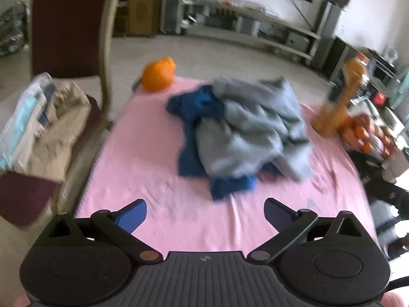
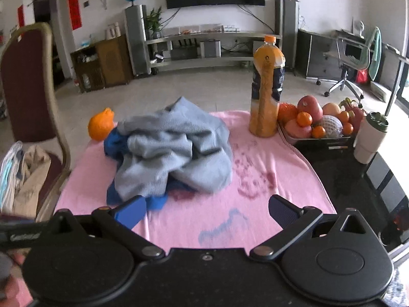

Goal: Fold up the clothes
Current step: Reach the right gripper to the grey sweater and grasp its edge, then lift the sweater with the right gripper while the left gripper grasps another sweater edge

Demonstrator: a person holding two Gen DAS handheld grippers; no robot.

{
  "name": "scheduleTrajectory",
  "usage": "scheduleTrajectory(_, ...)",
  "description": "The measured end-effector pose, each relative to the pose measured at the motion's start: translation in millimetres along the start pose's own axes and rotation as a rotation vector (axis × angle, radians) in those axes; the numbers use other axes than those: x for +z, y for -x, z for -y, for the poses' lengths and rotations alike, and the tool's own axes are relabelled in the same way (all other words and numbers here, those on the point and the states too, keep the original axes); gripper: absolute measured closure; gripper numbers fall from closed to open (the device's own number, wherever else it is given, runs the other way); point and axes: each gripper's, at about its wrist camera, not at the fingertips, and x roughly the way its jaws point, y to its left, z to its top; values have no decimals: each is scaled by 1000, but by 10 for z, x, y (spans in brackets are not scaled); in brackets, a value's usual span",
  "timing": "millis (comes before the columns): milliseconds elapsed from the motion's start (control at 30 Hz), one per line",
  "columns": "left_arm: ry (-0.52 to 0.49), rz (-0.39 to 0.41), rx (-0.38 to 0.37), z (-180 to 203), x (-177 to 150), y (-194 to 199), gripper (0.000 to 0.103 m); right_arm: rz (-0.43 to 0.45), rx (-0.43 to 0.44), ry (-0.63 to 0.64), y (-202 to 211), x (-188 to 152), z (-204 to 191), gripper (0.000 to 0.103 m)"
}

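Observation:
A crumpled grey knitted garment (image 1: 251, 125) (image 2: 176, 151) lies heaped on a dark blue garment (image 1: 190, 107) (image 2: 115, 143), in the middle of a pink cloth (image 1: 143, 163) (image 2: 268, 204) spread over the table. My left gripper (image 1: 205, 213) hovers open near the table's front edge, short of the pile, nothing between its blue pads. My right gripper (image 2: 207, 212) is open too, its left pad (image 2: 131, 213) just in front of the blue garment's near edge. The left wrist view is blurred.
An orange (image 1: 158, 74) (image 2: 101, 125) sits at the far left corner. A tall juice bottle (image 2: 267, 87) (image 1: 337, 102), a fruit tray (image 2: 319, 122) and a white cup (image 2: 370, 138) stand at the right. A chair (image 1: 69, 25) (image 2: 30, 81) at left holds beige clothes (image 1: 53, 133) (image 2: 28, 179).

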Motion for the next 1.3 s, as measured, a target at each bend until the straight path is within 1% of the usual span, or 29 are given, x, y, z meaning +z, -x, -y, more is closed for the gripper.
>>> scheduleTrajectory(33,5,6,11,-19,71,-38,16,9,9,-7,-75,74,9,0)
scheduleTrajectory(67,18,6,15,-50,142,-81,18,19,17,-10,-142,145,14,0)
scheduleTrajectory(100,43,0,15,-92,227,-143,22,24,22,-10,-212,219,15,0)
scheduleTrajectory(167,72,-12,15,-129,358,-268,26,9,46,-33,-366,380,8,1)
scheduleTrajectory(200,77,-16,25,-135,419,-338,30,0,59,-46,-444,461,3,2)
scheduleTrajectory(233,79,-12,47,-133,472,-408,33,-16,79,-78,-540,535,11,6)
scheduleTrajectory(267,79,3,61,-135,510,-464,33,-35,102,-118,-643,605,24,9)
scheduleTrajectory(300,77,23,72,-139,543,-515,31,-54,125,-159,-746,675,37,19)
scheduleTrajectory(333,75,46,72,-150,560,-552,30,-65,130,-190,-856,714,36,32)
scheduleTrajectory(400,55,94,72,-205,570,-612,30,-81,128,-246,-1081,767,21,40)
scheduleTrajectory(433,40,102,74,-225,577,-647,33,-89,126,-274,-1193,793,13,40)
scheduleTrajectory(467,49,105,71,-270,587,-674,35,-97,125,-302,-1306,819,6,40)
scheduleTrajectory(533,89,109,63,-376,608,-710,41,-114,122,-358,-1531,871,-9,40)
scheduleTrajectory(600,127,107,62,-477,629,-723,44,-130,119,-414,-1757,924,-24,40)
scheduleTrajectory(633,140,103,63,-516,638,-728,48,-138,118,-442,-1869,950,-32,39)
scheduleTrajectory(667,152,98,66,-552,647,-733,48,-146,116,-470,-1982,976,-39,38)
scheduleTrajectory(733,184,82,77,-623,661,-746,48,-162,113,-526,-2207,1028,-54,32)
scheduleTrajectory(800,209,73,105,-677,666,-757,48,-179,110,-582,-2433,1081,-69,30)
scheduleTrajectory(833,212,73,114,-693,670,-763,48,-187,109,-610,-2545,1107,-76,25)
scheduleTrajectory(900,220,71,124,-729,675,-769,47,-206,114,-677,-2745,1118,-75,25)
scheduleTrajectory(933,224,69,121,-749,678,-761,47,-219,124,-720,-2822,1086,-60,37)
scheduleTrajectory(967,228,69,116,-769,681,-750,47,-235,148,-753,-2872,1054,-50,54)
scheduleTrajectory(1000,224,73,101,-785,682,-721,47,-255,176,-767,-2888,1029,-55,95)
scheduleTrajectory(1033,223,84,84,-800,680,-666,47,-257,188,-754,-2838,1027,-81,96)
scheduleTrajectory(1100,225,121,47,-834,661,-519,47,-209,207,-674,-2517,1085,-150,96)
scheduleTrajectory(1167,229,173,11,-871,619,-332,36,-154,228,-587,-2167,1150,-220,96)
scheduleTrajectory(1233,218,215,1,-894,543,-109,36,-115,263,-544,-1703,1112,-198,96)
scheduleTrajectory(1300,191,231,-10,-906,447,96,36,-80,301,-508,-1219,1055,-161,96)
